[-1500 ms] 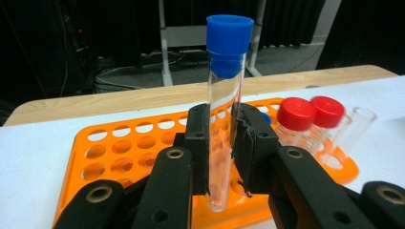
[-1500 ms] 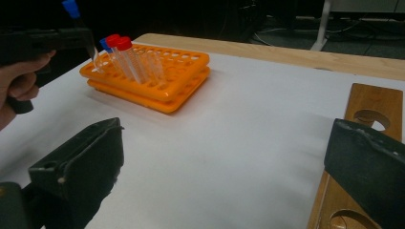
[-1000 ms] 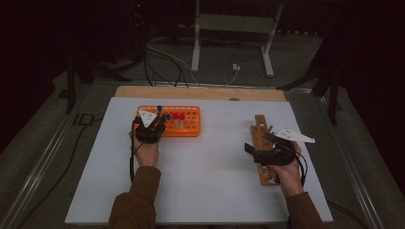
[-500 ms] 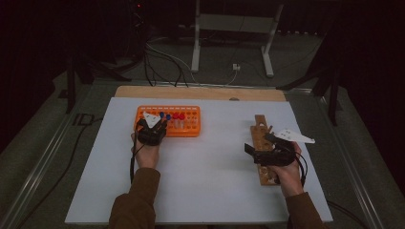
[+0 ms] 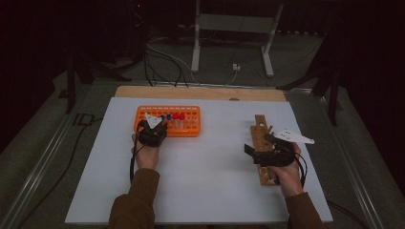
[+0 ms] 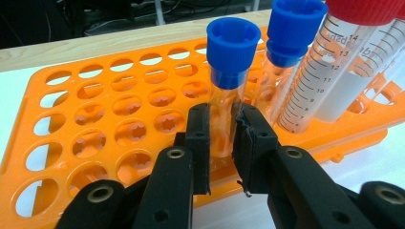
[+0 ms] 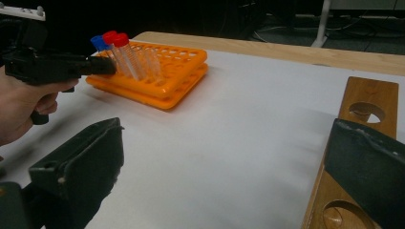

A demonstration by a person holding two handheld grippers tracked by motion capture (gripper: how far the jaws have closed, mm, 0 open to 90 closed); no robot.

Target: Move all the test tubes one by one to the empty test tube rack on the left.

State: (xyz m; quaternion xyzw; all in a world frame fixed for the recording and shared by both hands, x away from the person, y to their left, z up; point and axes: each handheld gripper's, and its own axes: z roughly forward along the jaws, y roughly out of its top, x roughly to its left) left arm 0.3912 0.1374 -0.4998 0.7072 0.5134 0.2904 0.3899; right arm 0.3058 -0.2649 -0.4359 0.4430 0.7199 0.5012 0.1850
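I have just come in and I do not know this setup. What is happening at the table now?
A person works with a two-jaw tool in each hand. The left tool is shut on a blue-capped tube that stands in the orange tube rack, beside another blue-capped tube and a red-capped tube. The right tool is open, low over the wooden rack on the white table.
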